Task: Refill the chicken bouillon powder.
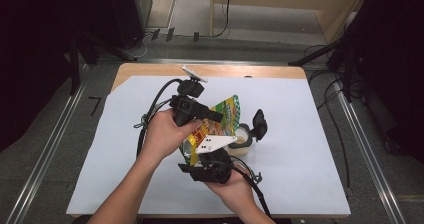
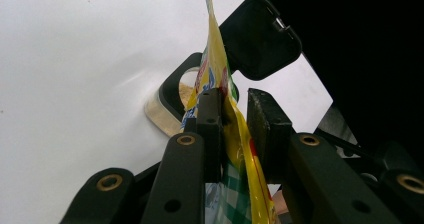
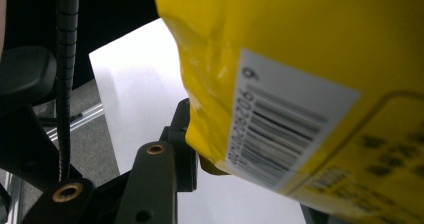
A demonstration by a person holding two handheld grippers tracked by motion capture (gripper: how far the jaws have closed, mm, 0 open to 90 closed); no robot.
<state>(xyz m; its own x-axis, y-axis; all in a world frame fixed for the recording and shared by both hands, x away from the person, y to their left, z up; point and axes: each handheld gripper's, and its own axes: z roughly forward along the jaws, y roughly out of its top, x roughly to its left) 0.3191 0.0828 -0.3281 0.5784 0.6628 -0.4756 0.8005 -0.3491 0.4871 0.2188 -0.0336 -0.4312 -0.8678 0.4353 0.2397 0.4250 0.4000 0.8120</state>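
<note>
Over the desk (image 1: pixel 310 149), both tools grip a yellow snack pouch (image 1: pixel 225 115) above an open jar (image 1: pixel 242 140): left tool (image 2: pixel 234 115) pinches its edge, right tool (image 1: pixel 196 149) clamps its bottom.

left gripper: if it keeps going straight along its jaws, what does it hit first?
Probably the clear container with its black flip lid open, lying right beyond the left gripper, whose jaws already hold the yellow snack pouch. Depth is unclear; it could pass over the rim and meet the white table cover.
</note>
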